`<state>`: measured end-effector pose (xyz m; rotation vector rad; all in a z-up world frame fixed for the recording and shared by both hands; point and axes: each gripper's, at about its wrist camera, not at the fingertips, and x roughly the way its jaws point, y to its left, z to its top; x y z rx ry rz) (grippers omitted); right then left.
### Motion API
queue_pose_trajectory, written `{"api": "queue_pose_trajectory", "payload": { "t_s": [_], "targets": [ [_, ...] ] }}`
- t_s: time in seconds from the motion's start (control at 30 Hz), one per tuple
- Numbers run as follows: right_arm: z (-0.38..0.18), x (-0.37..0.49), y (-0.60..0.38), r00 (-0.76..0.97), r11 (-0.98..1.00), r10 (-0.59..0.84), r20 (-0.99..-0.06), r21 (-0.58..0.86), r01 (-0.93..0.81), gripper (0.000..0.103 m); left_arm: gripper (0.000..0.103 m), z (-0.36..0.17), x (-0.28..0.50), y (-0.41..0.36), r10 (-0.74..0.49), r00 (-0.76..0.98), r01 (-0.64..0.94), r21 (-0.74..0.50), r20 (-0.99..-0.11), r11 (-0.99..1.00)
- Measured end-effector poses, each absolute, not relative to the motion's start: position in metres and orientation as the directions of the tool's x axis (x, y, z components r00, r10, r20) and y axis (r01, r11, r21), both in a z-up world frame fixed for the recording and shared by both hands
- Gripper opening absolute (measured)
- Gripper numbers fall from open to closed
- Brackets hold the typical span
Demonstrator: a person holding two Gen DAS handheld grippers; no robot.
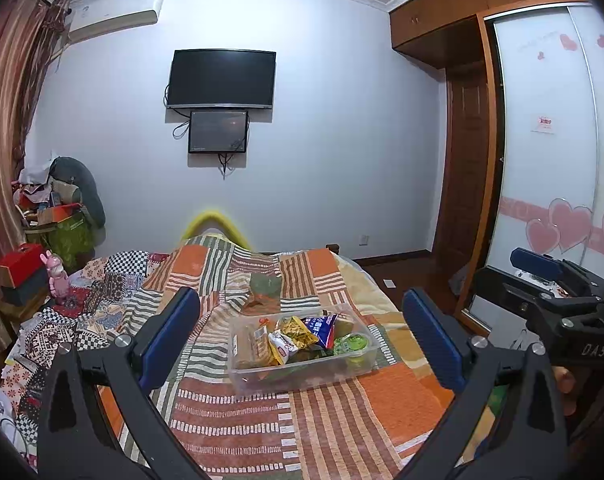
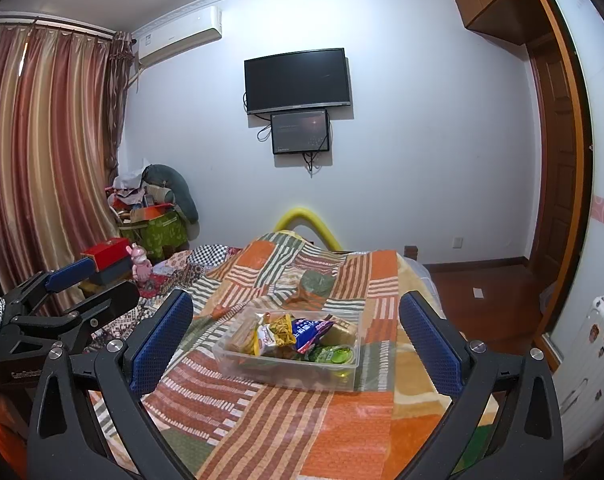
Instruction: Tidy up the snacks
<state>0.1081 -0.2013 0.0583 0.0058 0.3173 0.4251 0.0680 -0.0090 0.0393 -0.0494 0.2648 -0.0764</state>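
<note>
Ahead, the snack bin (image 1: 302,354) sits on the bedspread (image 1: 341,420) beyond both gaping grippers: left gripper (image 1: 300,340), right gripper (image 2: 296,344)

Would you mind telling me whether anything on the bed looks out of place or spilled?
Nothing looks spilled: the snacks sit inside the clear bin on the blanket. A dark green item lies alone beyond the bin; I cannot tell what it is.

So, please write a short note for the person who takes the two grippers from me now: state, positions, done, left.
Left gripper: open, empty, held above the bed.
Right gripper: open, empty, beside the left one.
Clear plastic bin sits on the patchwork blanket, ahead of both grippers.
Snack packets and a green cup lie inside it.
Done: the visible snacks are in the bin.
Left: cannot tell; no loose snacks seen.
</note>
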Motion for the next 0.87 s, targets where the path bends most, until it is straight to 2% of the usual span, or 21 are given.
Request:
{"api": "queue_pose_trajectory", "payload": {
  "t_s": [0.87],
  "targets": [
    [0.0590, 0.1021, -0.2008, 0.860, 0.912, 0.405, -0.310, 0.077, -0.402, 0.103, 0.103, 0.0369, 0.0669, -0.0127, -0.134, 0.952, 0.119, -0.070, -0.276, 0.990]
  ]
}}
